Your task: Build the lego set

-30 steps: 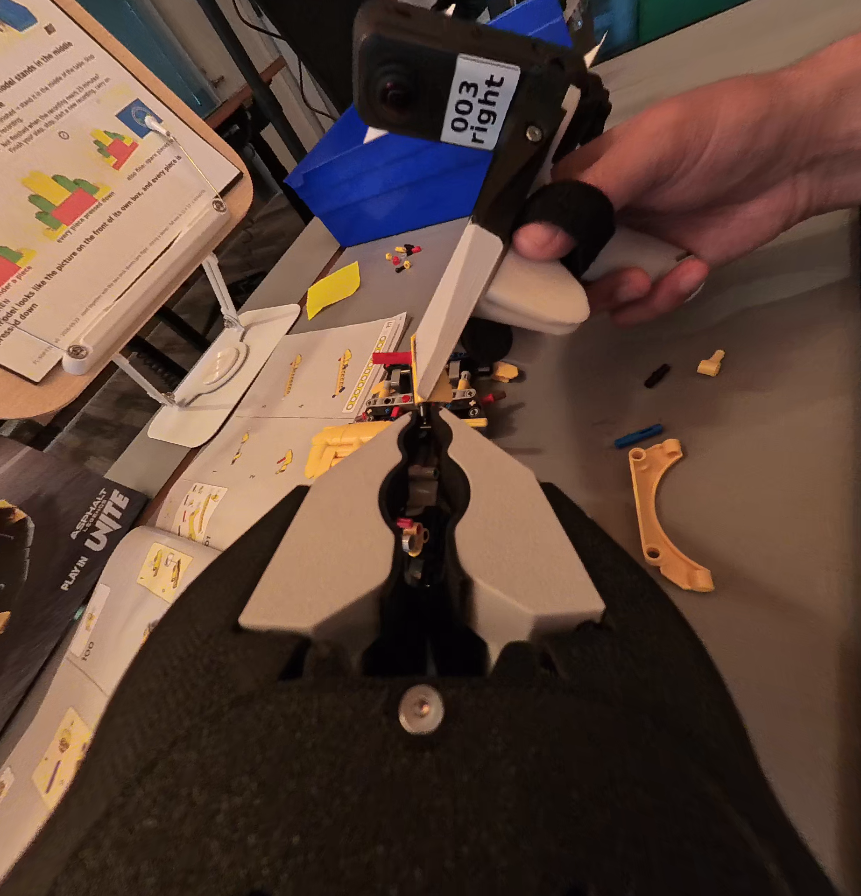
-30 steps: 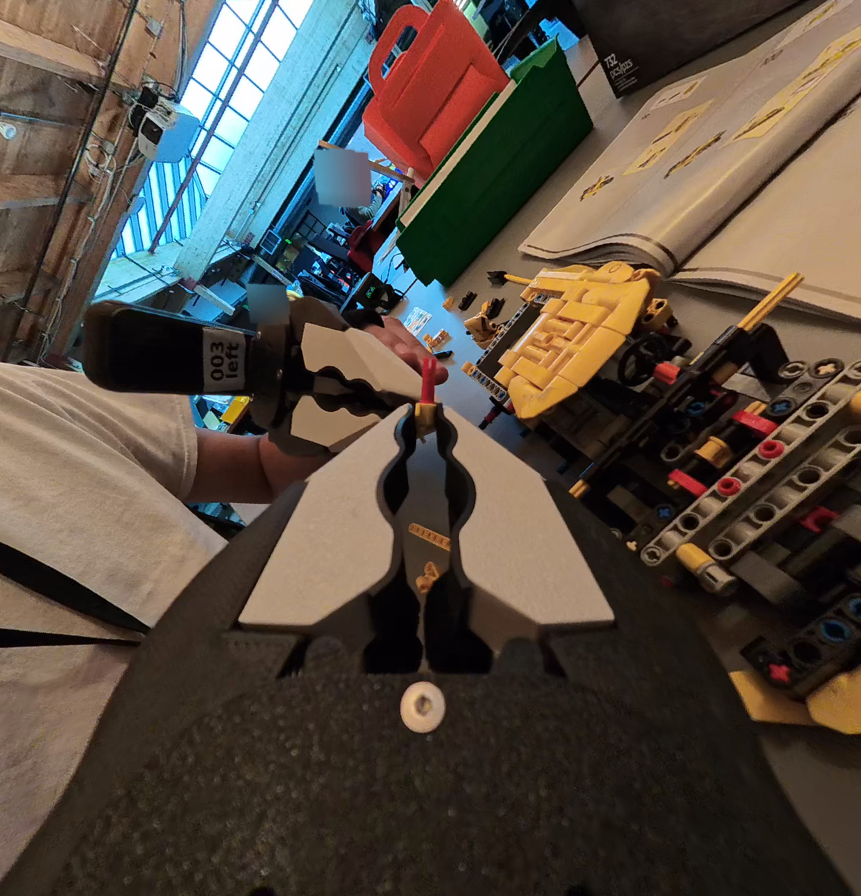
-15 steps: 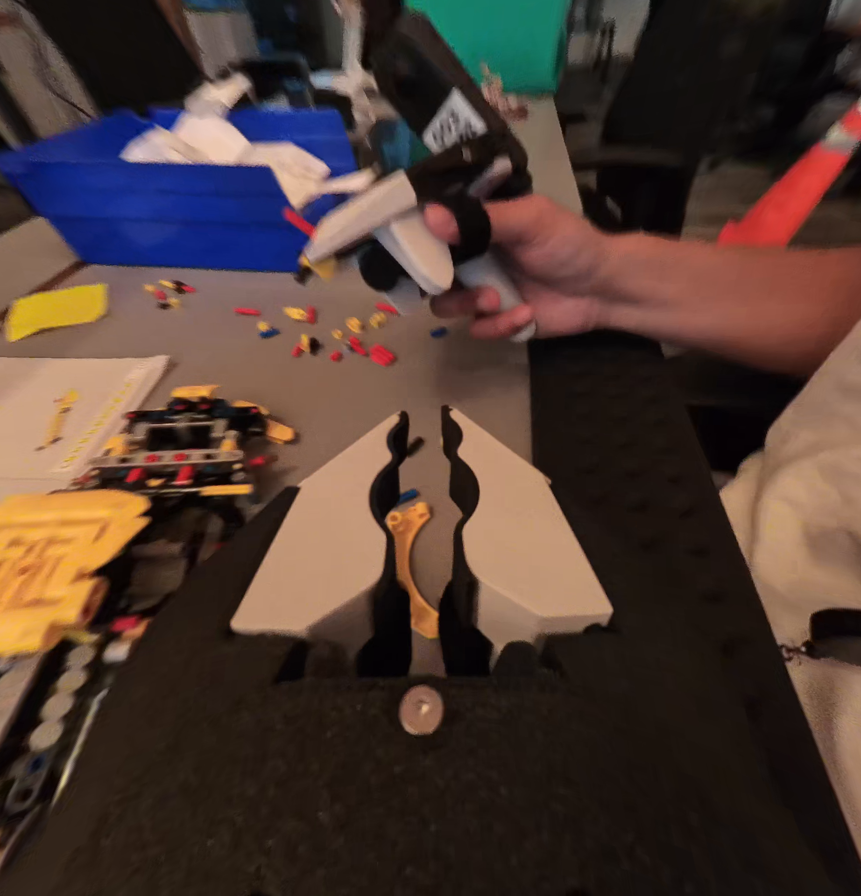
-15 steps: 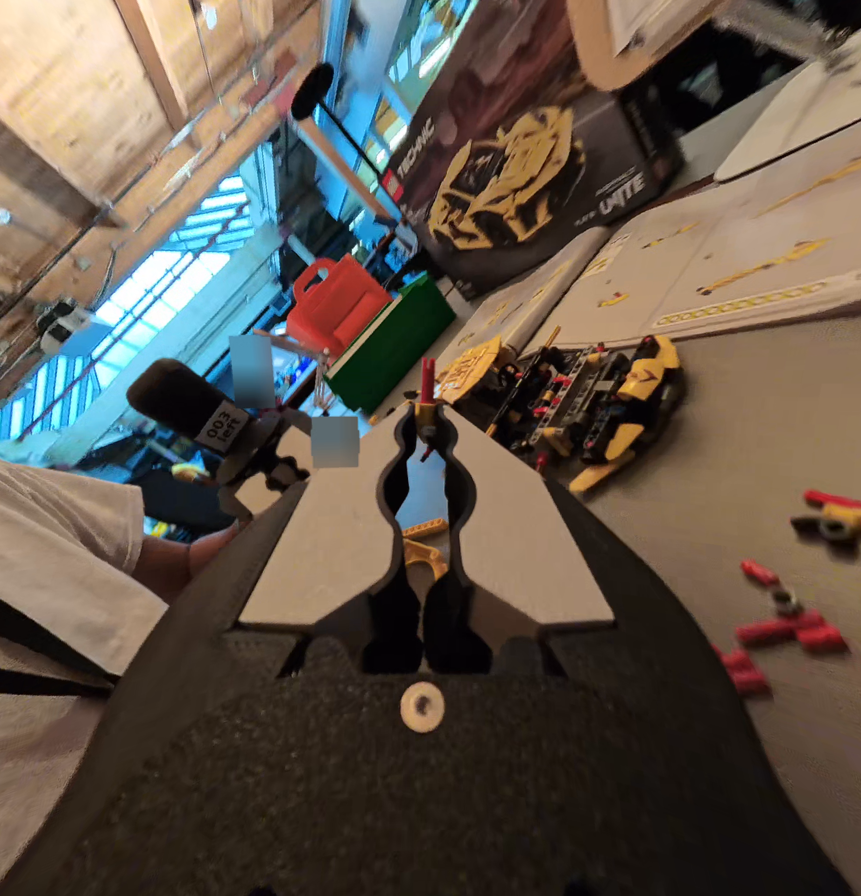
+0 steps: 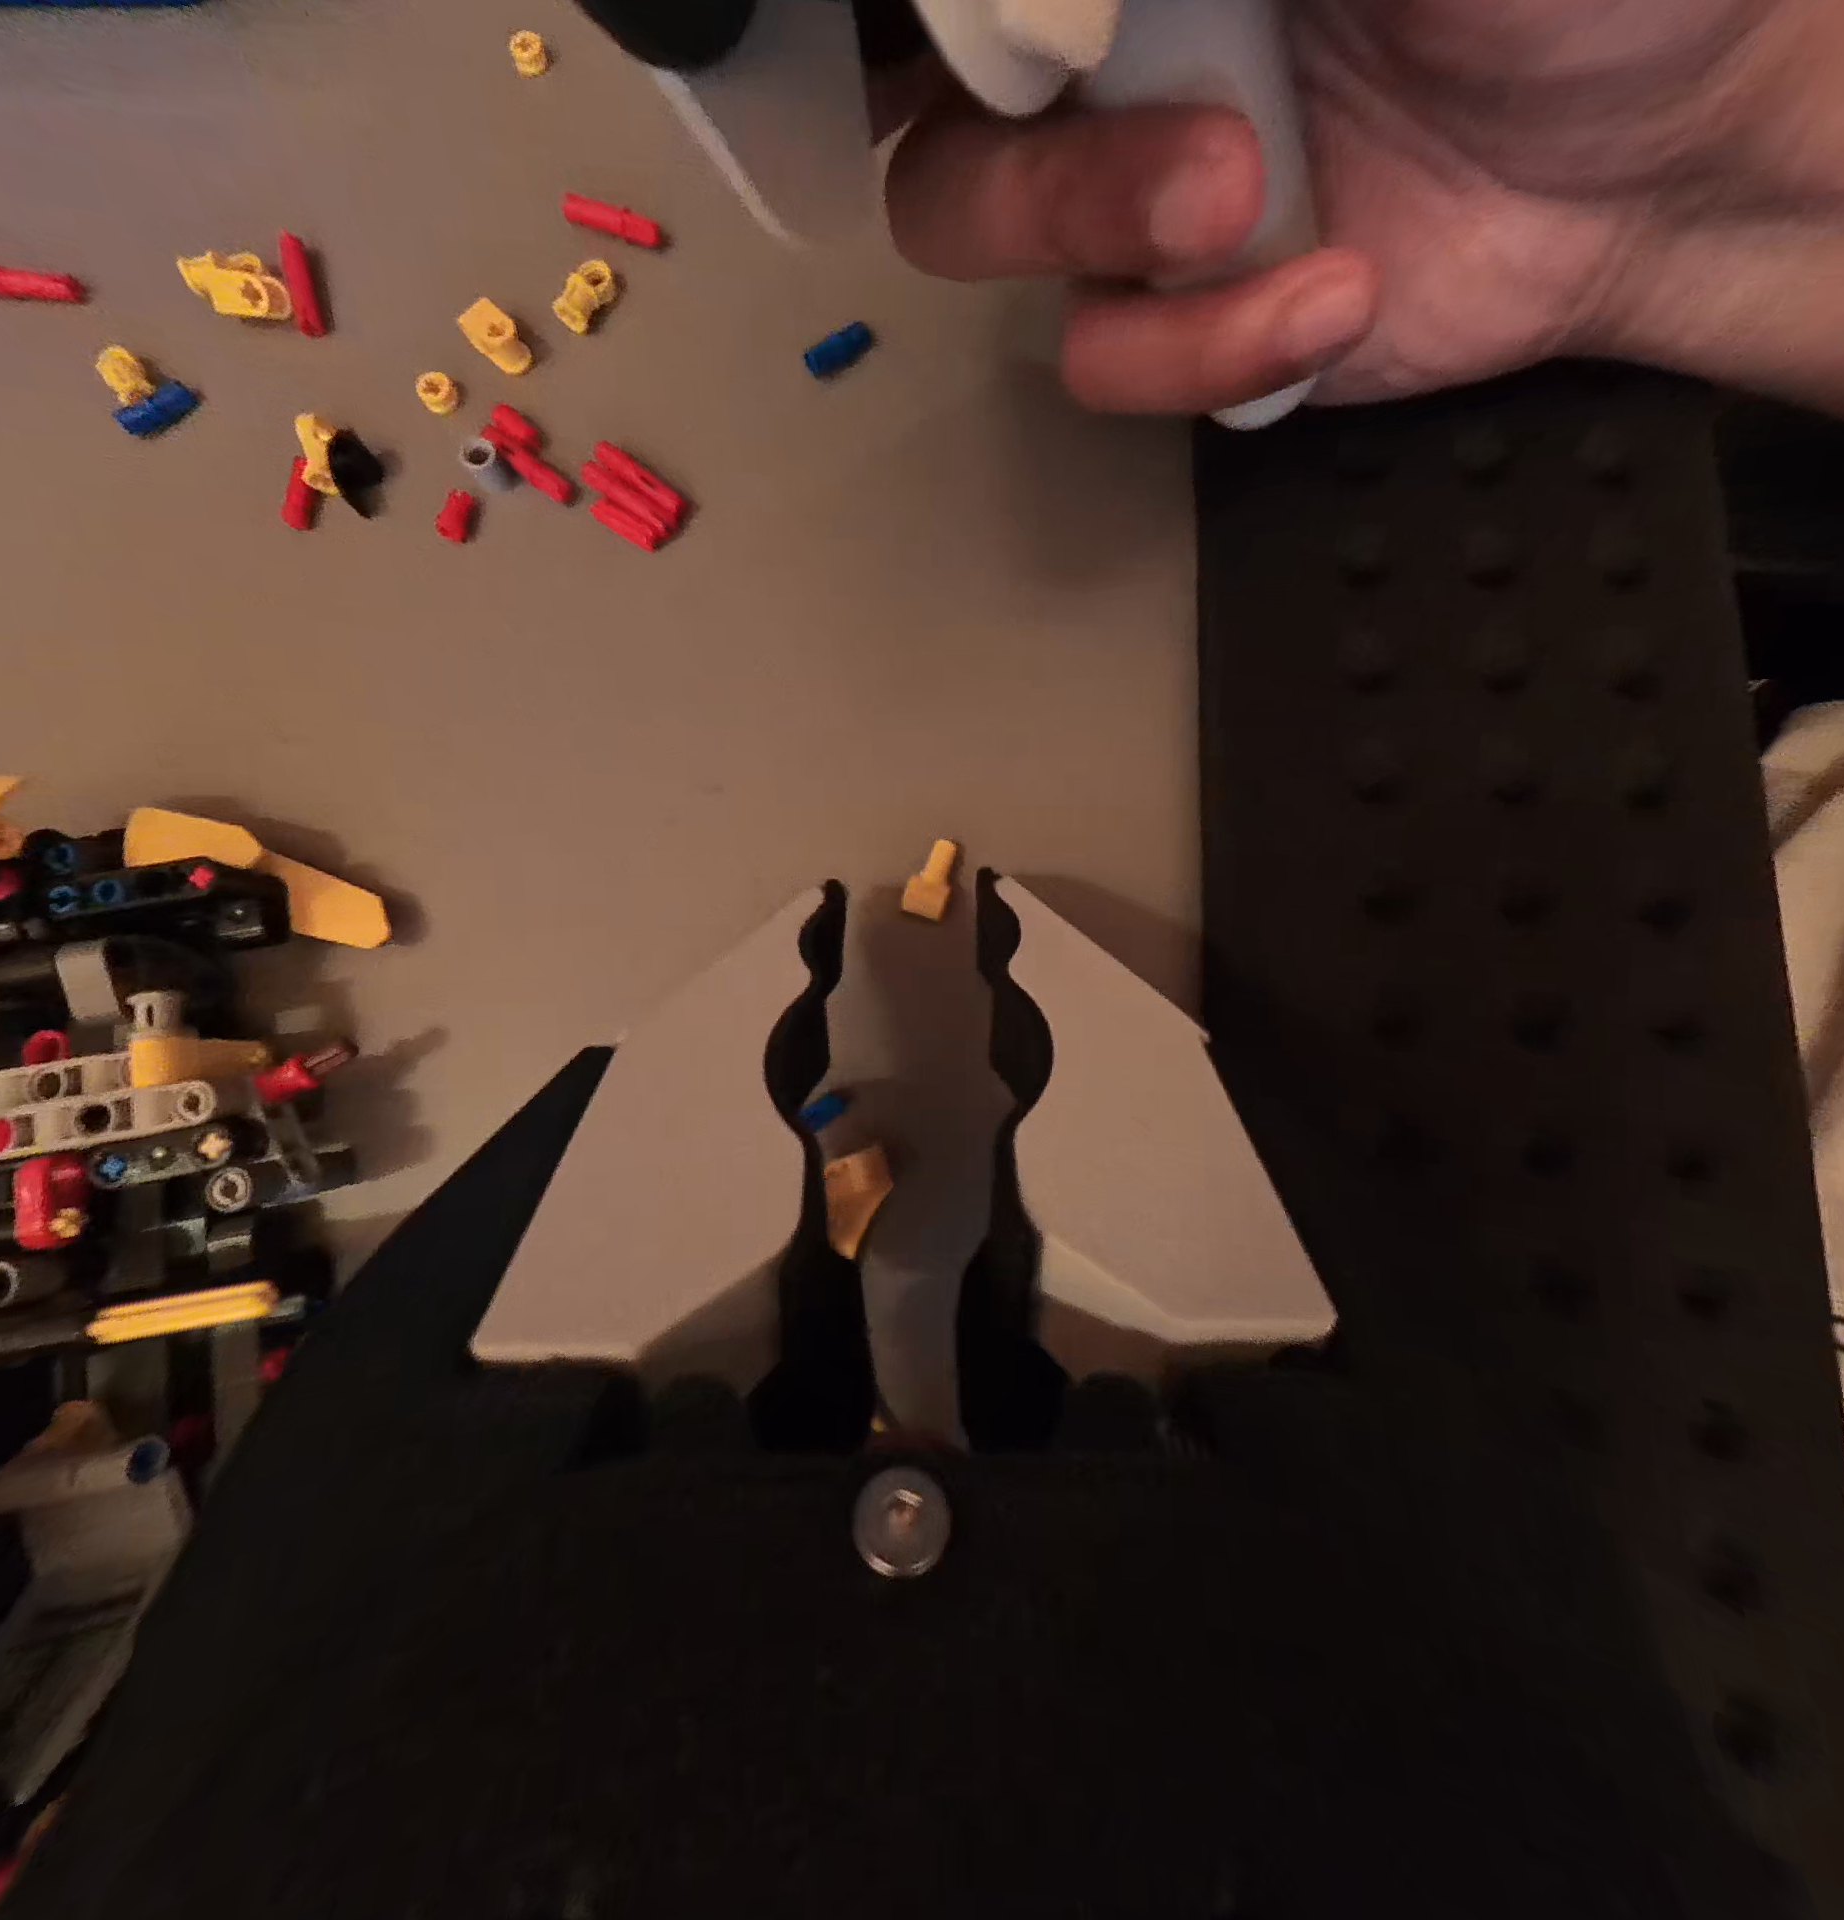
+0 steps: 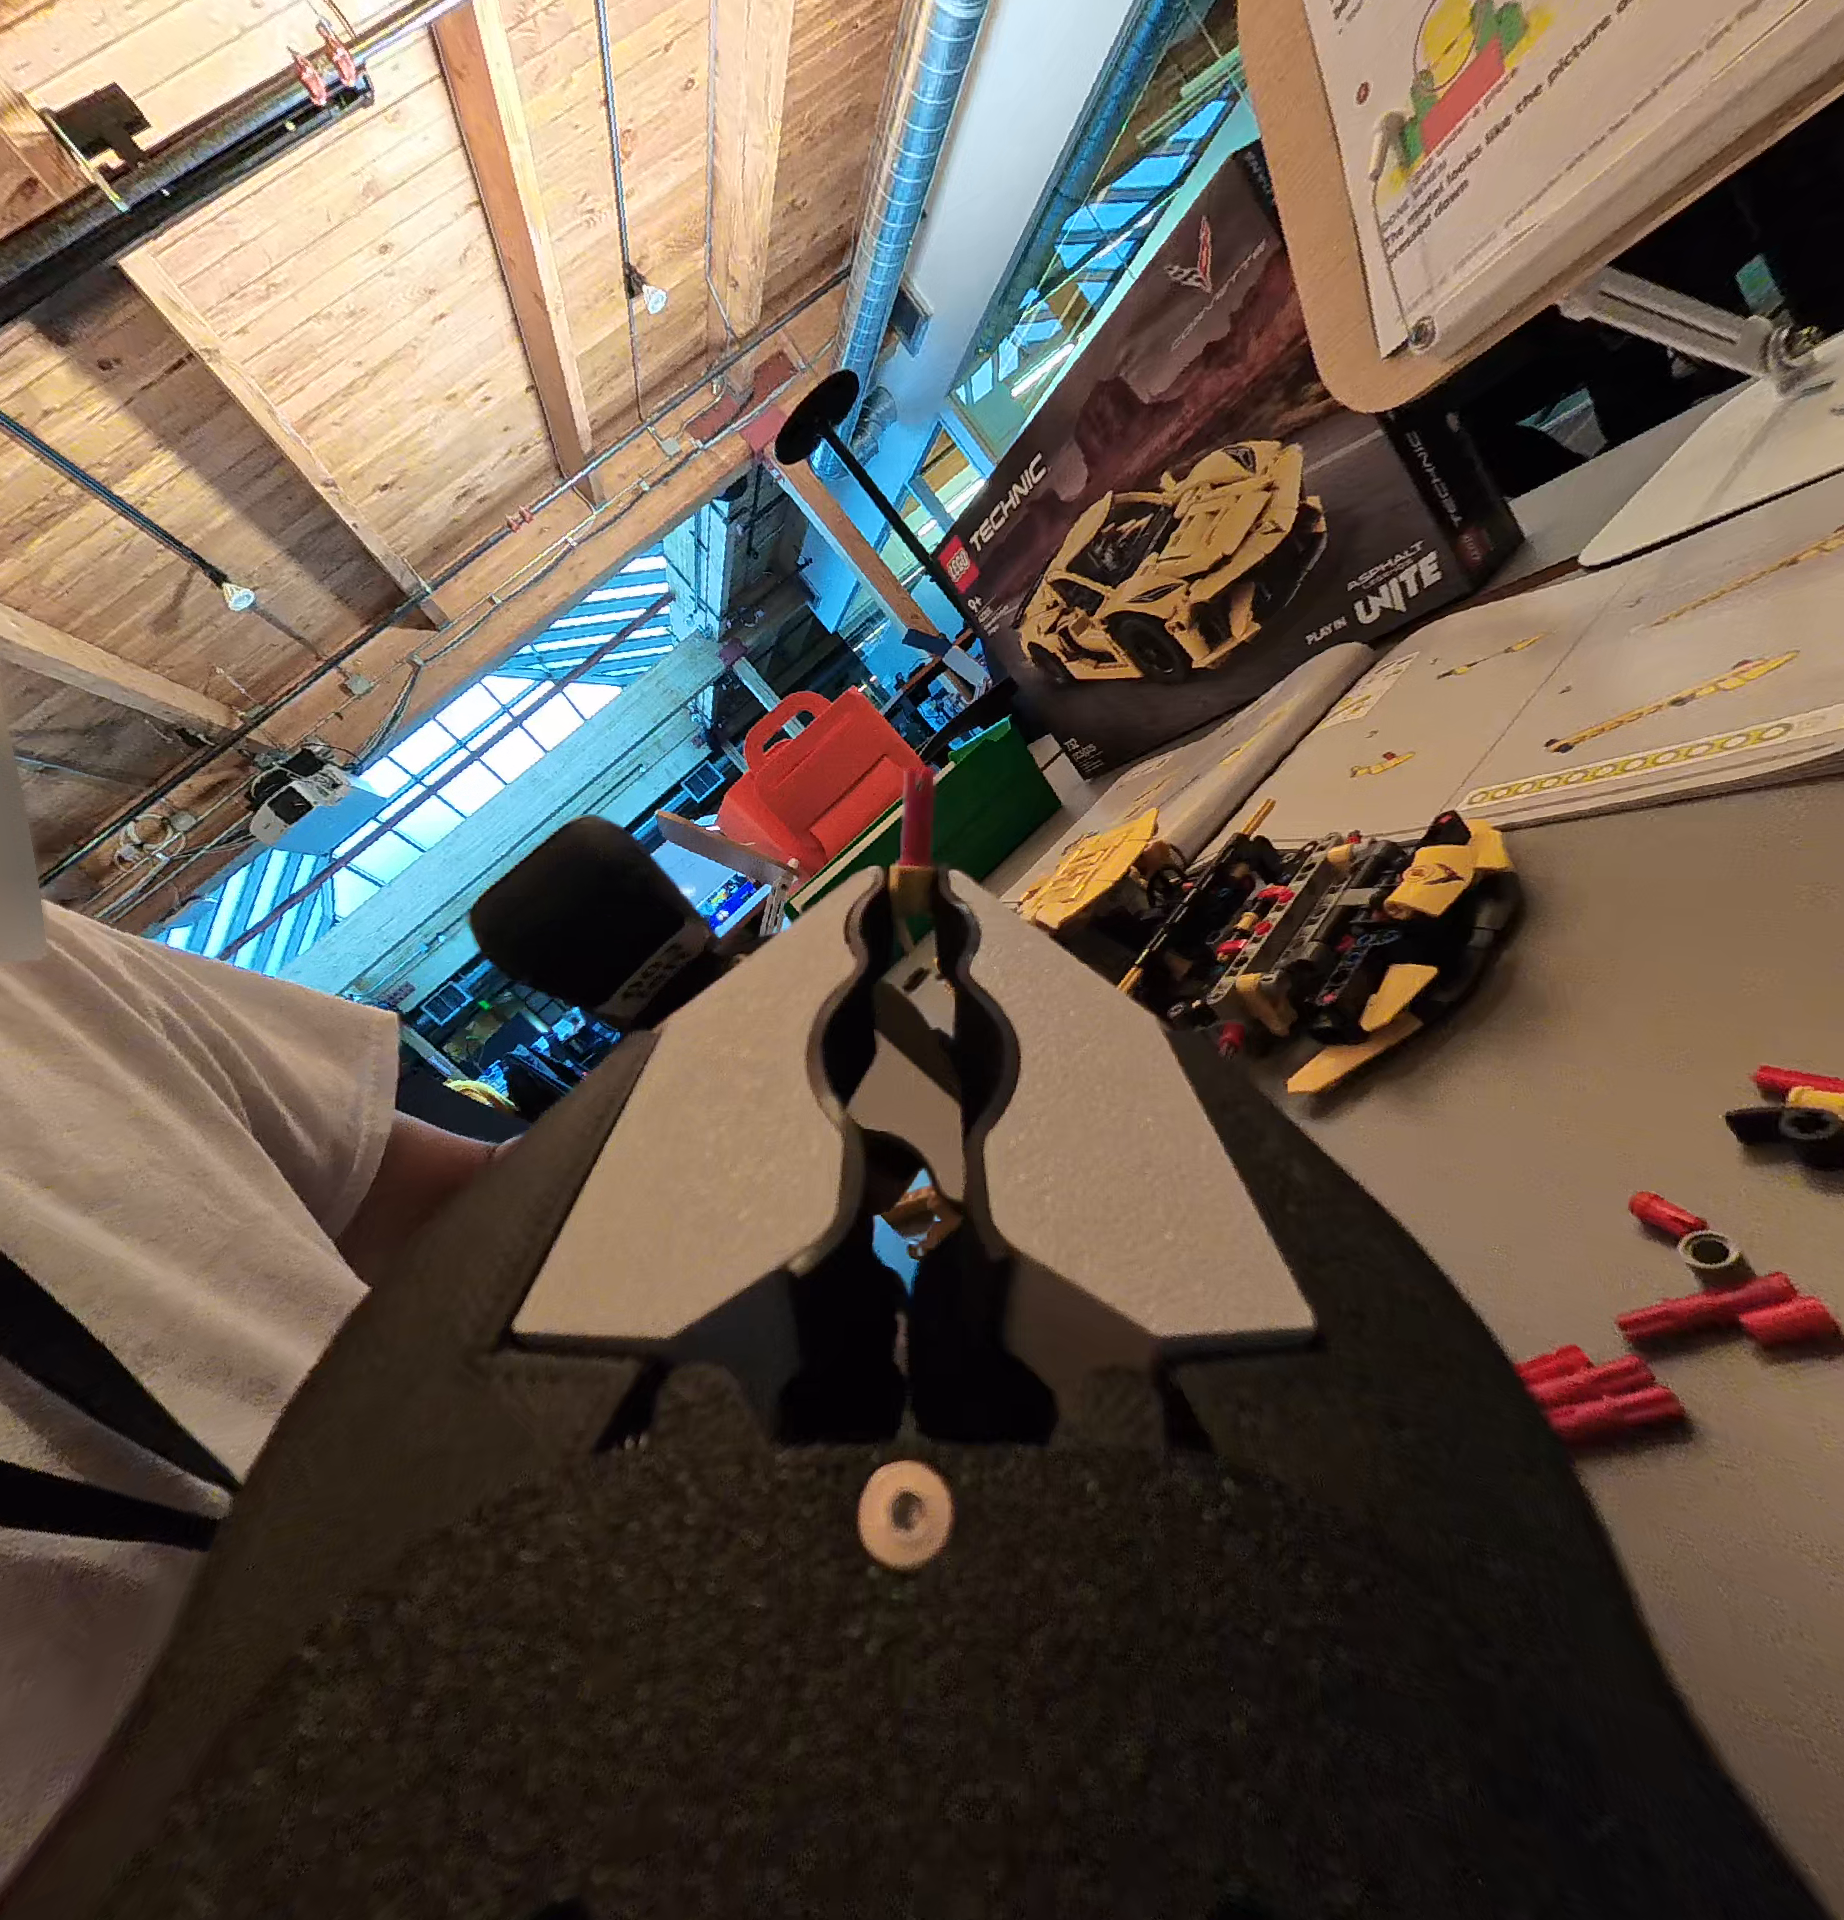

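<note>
My left gripper is open and empty, pointing down at the grey table. A small yellow connector lies just between and beyond its fingertips. A blue pin and a yellow curved panel show through the gap nearer its base. The half-built yellow and black car sits at the left; it also shows in the right wrist view. My right gripper is raised and shut on a small yellow connector with a red axle sticking out past the tips.
Loose red, yellow and blue pins lie scattered at the far left of the table; red pins show at the right. A black studded mat borders the table's right edge. The open instruction booklet, set box and a board on a stand lie beyond the car. About 15 cm separates my left fingertips from my right.
My left gripper opened wider, swung right and dropped toward the table, from the car to over the small yellow connector. My right gripper lifted away from the car, still holding its piece.
</note>
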